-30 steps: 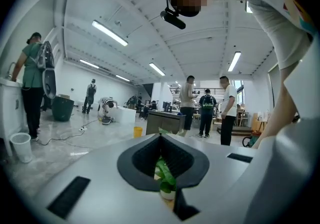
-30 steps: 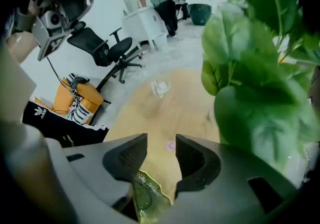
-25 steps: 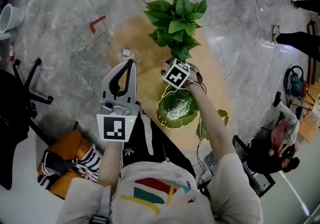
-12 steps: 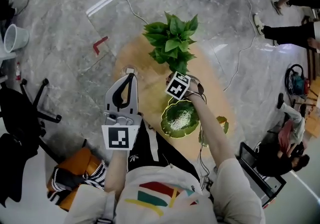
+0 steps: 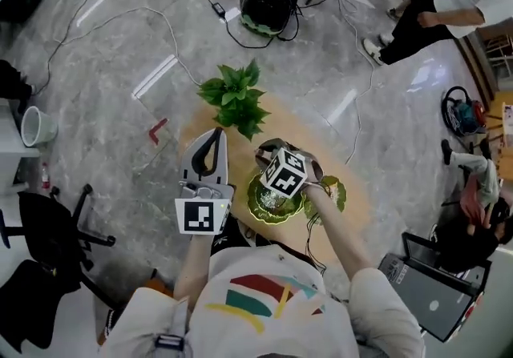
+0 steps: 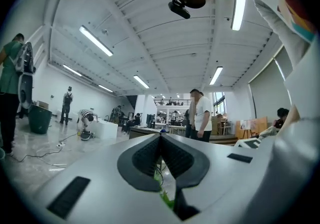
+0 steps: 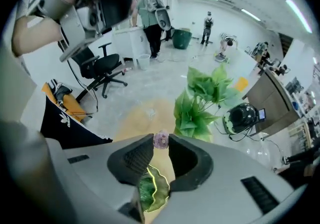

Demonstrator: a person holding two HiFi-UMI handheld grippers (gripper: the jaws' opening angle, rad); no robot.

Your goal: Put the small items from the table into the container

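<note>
My right gripper [image 7: 161, 141] points steeply down and is shut on a small pink speckled ball [image 7: 161, 139] held at its fingertips. Below the jaws lies the green leaf-shaped dish [image 7: 151, 191] on the round wooden table [image 7: 131, 118]. In the head view the right gripper [image 5: 272, 156] hangs high over that dish [image 5: 268, 208], its tips hidden under its marker cube. My left gripper [image 5: 215, 134] is raised to the left of it, pointing level, shut with nothing between its fingers. A small clear item [image 7: 150, 113] rests on the table.
A potted green plant [image 5: 234, 97] stands at the table's far edge. On the floor around are cables, a black helmet [image 5: 268, 4], a black office chair [image 5: 48, 228] and a white bin [image 5: 36, 126]. People stand at the upper right.
Both grippers have risen well above the table. The right one came up from beside the plant to over the green dish, carrying the pink ball. The head view also looks from higher.
</note>
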